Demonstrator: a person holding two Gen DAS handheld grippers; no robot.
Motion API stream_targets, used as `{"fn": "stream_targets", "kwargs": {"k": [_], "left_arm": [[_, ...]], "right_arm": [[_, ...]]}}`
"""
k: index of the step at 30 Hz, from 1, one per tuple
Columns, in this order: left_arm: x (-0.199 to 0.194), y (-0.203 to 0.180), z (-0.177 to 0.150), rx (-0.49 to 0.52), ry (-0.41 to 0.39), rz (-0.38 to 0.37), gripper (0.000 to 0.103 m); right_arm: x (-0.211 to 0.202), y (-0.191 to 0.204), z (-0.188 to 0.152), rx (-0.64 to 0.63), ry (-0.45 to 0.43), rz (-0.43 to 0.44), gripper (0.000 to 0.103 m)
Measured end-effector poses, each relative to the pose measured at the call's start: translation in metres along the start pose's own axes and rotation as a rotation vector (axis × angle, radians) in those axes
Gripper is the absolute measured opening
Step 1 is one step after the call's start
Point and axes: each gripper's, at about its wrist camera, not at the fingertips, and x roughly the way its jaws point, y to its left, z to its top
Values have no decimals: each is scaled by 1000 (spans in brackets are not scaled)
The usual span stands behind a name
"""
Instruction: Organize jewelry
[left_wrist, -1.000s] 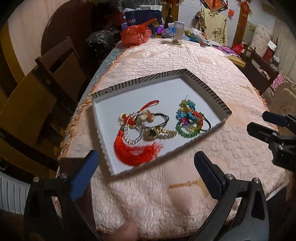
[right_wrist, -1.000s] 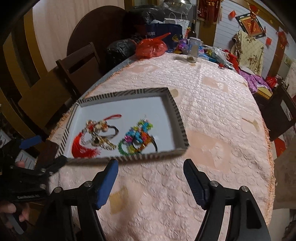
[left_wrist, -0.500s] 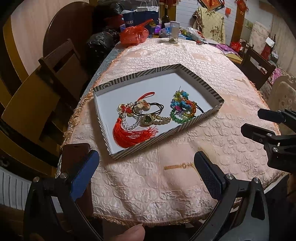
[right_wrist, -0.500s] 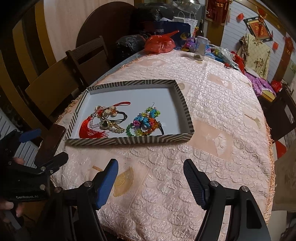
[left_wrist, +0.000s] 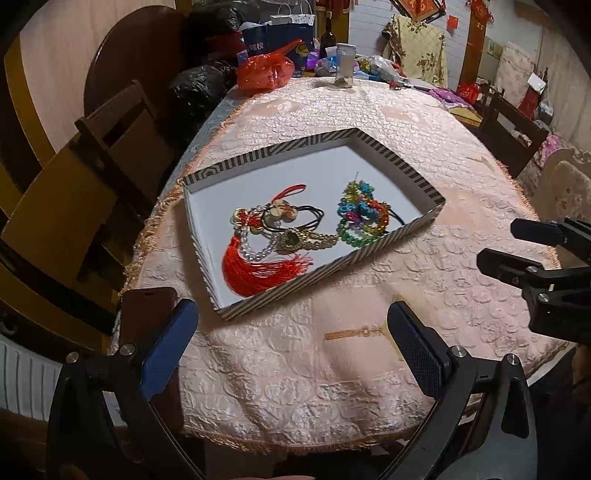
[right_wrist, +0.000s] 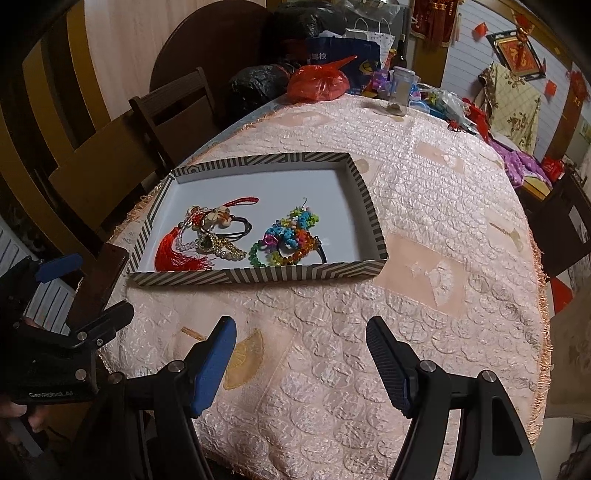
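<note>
My left gripper (left_wrist: 291, 345): fingers spread wide, nothing between them, hanging over the near edge of the table (left_wrist: 369, 110).
My right gripper (right_wrist: 299, 354): likewise spread and empty, over the pink cloth short of the tray; in the left view it shows at about 3 o'clock.
Phone-like dark slab (left_wrist: 147, 314): just beside my left blue finger (left_wrist: 166, 354), at the table's near-left edge; I cannot tell what it is for sure.
Tray (left_wrist: 391, 242): striped shallow box ahead of both grippers, at 12 o'clock from my left, 11 o'clock from my right; its long axis runs from about 8 to 2 o'clock in the left view.
Red tassel charm (left_wrist: 258, 273): nearest piece to my left gripper, in the tray's near-left part, tassel fanned out toward me, its red cord loop pointing away toward 1 o'clock.
Gold watch (left_wrist: 295, 238): tangled with clear beads and black cords just beyond the tassel, touching it.
Beaded bracelets (right_wrist: 288, 240): the colourful heap in the tray's right half, apart from the tassel tangle; it lies at 12 o'clock from my right gripper, which I judge the nearer one.
Coming move: I judge the left takes the tassel side and the right the beads.
Far end: red bag (left_wrist: 264, 70) and clutter, well apart from the tray.
</note>
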Motion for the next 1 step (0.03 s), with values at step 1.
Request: {"fn": "stream_targets", "kwargs": {"k": [1], "left_arm": [[1,0,0,1,2,2,103]], "right_arm": [[1,0,0,-1,1,0,70]]}}
